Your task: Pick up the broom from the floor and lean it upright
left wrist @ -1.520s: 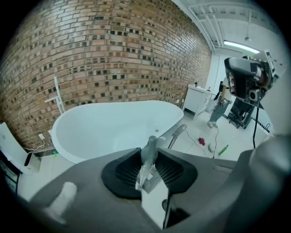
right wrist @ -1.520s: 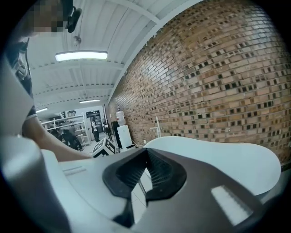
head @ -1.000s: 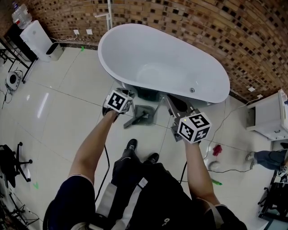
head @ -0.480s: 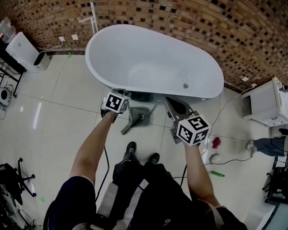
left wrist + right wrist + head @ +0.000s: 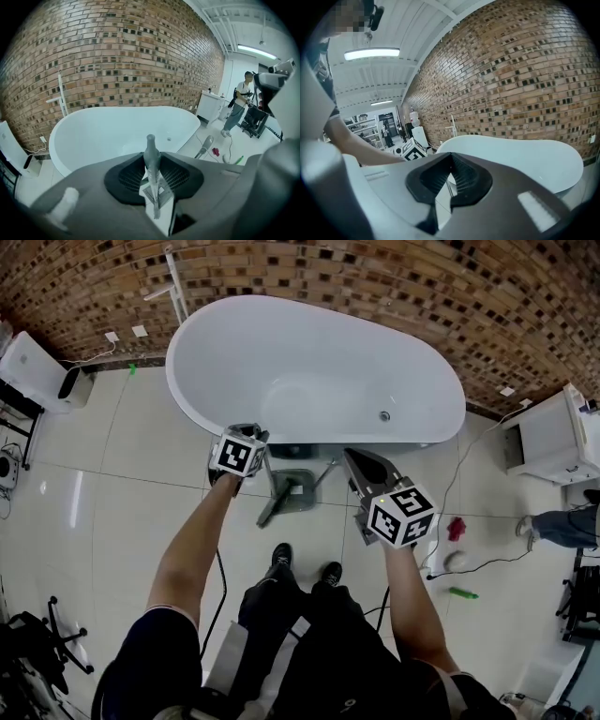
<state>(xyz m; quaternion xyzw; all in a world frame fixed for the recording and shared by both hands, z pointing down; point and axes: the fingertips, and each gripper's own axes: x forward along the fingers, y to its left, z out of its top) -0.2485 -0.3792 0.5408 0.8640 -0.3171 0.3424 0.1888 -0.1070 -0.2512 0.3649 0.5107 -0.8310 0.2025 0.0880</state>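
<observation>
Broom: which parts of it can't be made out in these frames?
Head view: the cube on the left gripper hides where it clamps the broom handle.
Left gripper view: jaws cover most of the broom head.
Right gripper view: the right gripper body blocks the floor; broom not identifiable.

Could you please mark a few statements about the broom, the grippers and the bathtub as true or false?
1. The left gripper is shut on the grey broom's handle. True.
2. The right gripper grips the broom too. False: its jaws stand apart with nothing between them.
3. The white oval bathtub stands against the brown brick wall. True.
4. The broom's head lies inside the bathtub. False: it is outside the tub, over the white tiled floor.
</observation>
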